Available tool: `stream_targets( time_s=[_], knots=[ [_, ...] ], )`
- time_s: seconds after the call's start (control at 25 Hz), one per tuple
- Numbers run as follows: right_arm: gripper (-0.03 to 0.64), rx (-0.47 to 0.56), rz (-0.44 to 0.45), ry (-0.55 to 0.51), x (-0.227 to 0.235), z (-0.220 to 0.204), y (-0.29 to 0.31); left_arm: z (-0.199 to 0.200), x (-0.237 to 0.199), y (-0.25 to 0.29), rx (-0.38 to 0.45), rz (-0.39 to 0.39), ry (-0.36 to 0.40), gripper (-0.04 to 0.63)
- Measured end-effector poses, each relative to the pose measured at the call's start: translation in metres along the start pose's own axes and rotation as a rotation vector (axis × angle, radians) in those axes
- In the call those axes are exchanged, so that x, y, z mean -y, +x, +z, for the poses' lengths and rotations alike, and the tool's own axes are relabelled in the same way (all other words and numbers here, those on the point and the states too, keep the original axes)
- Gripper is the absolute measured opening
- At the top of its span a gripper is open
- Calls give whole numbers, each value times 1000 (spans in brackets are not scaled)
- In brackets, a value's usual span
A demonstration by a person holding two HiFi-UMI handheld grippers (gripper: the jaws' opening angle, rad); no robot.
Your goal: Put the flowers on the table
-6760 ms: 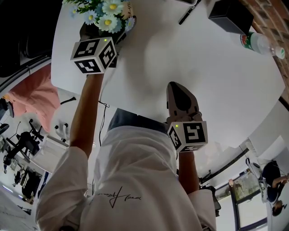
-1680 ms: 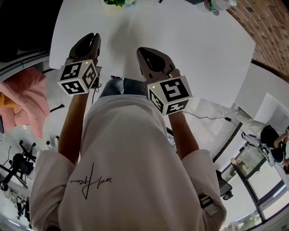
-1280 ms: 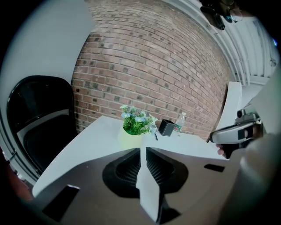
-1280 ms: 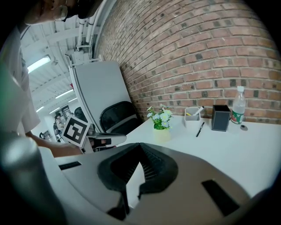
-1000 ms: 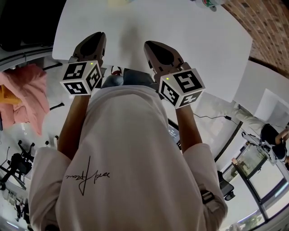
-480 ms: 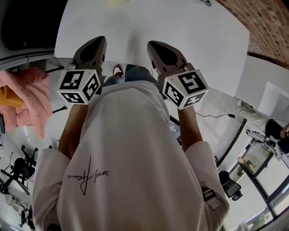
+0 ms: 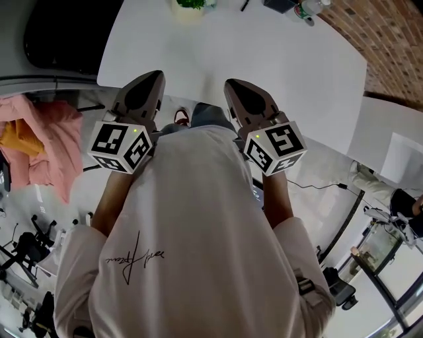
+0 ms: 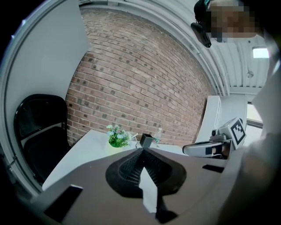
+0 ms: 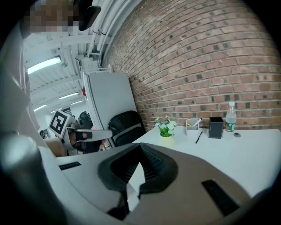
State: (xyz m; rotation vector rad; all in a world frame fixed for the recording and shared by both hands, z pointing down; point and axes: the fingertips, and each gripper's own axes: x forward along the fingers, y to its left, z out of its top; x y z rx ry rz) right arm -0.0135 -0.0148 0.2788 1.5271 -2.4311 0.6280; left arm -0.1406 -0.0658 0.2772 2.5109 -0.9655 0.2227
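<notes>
The flowers (image 7: 192, 3), white and pale blue blooms in a small green pot, stand upright on the white table (image 7: 277, 59) at its far side. They also show as flowers (image 8: 117, 136) and flowers (image 9: 166, 126) in the two gripper views. Neither gripper is near them. My left gripper (image 7: 154, 75) and right gripper (image 7: 232, 84) are held side by side close to my body, just over the table's near edge. Both are shut with nothing in them, as the left gripper (image 8: 142, 150) and right gripper (image 9: 141, 146) show in their own views.
Beyond the flowers stand a clear cup of pens (image 9: 192, 124), a black box (image 9: 215, 127) and a water bottle (image 9: 229, 117), with a loose pen (image 9: 198, 137) lying near them. A black chair (image 9: 125, 125) is at the table's left end. Pink cloth (image 7: 49, 142) lies at floor left. A brick wall (image 8: 145, 83) backs the table.
Both grippers have drawn back towards my body and sit lower in the head view. The table's near edge has moved away, and the flowers have come back into view at the top.
</notes>
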Motion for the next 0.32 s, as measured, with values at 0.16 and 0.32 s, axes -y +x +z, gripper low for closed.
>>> stream_targets(
  time_s=[0.16,0.32],
  knots=[
    [23,5,13,-25,-10,4,5,0,-6,-16,5,-2,-3,5],
    [23,18,34,-38,-23,2,14,-5,-17,-29,-10,10,32,5]
  ],
)
